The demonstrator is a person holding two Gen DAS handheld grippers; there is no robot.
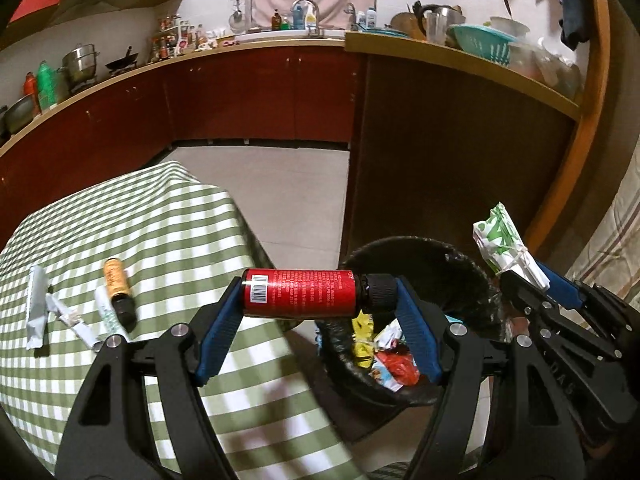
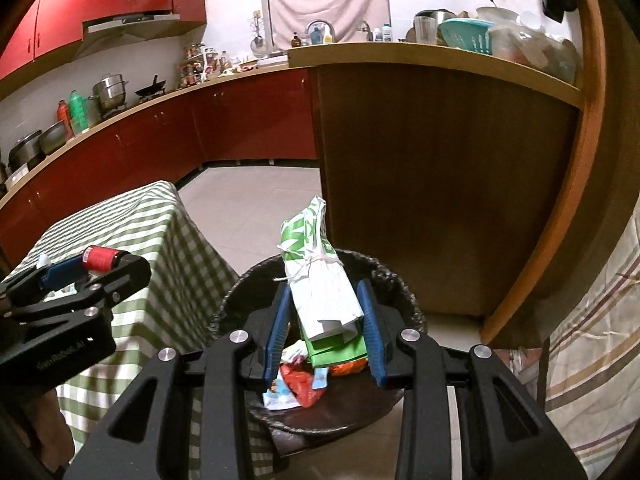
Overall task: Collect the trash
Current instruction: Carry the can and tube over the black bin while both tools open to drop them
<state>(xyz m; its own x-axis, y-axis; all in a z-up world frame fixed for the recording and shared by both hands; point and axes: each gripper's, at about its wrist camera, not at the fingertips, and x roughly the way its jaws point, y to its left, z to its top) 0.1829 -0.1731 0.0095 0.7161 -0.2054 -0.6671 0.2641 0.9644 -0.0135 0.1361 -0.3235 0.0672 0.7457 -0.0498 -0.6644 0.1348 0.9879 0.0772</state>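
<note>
Trash fills both our tongs. Our left tongs (image 1: 318, 298) clamp a red bottle (image 1: 300, 294) end to end, lying crosswise, its barcoded base against one blue pad and its black cap against the other. It hangs above the near corner of the surface (image 1: 168, 216), draped in a green-and-white checked cloth, just beside the rim of the black-lined trash bin (image 1: 420, 252).

Our right tongs (image 2: 324, 316) grip a green-and-white paper bundle (image 2: 320, 276) tied round with string, standing upright and tilted slightly, directly over the bin's opening. Crumpled wrappers (image 2: 296, 380), red, yellow and white, already lie inside the bin.

On the checked cloth we see more litter left: an orange bottle with a dark cap (image 1: 119, 294) lying on its side, a white packet (image 1: 36, 306) to its left, and smaller white wrappers (image 1: 76, 322) between and beside them.
</note>
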